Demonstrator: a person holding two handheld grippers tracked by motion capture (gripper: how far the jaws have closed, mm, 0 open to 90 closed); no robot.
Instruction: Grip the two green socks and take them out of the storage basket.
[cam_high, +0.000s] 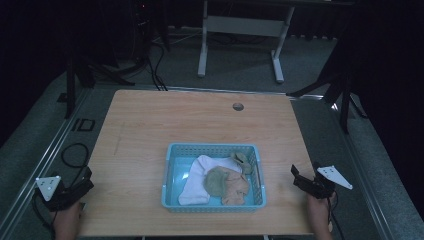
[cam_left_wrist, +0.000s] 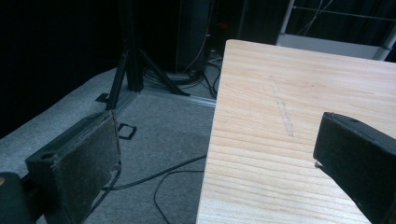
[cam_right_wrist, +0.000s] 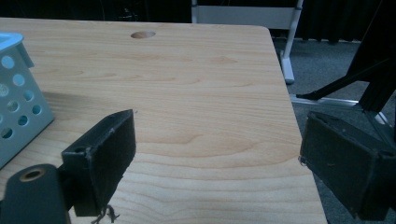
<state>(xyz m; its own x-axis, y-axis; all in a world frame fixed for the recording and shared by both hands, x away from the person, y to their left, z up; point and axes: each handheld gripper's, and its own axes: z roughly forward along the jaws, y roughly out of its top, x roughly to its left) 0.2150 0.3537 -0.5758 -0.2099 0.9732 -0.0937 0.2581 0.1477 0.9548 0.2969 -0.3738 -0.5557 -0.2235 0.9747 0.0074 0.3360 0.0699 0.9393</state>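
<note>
A: Where do my fingers stand?

B: Both pairs are spread and hold nothing. The left gripper hangs at the near left corner of the desk, the right gripper at the near right edge. I judge I've parked them wide so the basket between them stays free to reach from either side.

A: And the basket against the fingers?

B: It sits well apart from the left fingers, off to their right, and nearer the right fingers, to their left. Inside lie a white sock, a green sock on top of a peach sock, and another green bit by the far wall. They're heaped together, so I judge sorting or lifting them out is the work ahead.

A: What does each camera add?

B: The high view gives me the socks. The right gripper view brings the basket's wall in left of my left finger, with bare wood between the fingers. The left gripper view straddles the desk's edge: one finger over the carpet, the other over wood.
</note>
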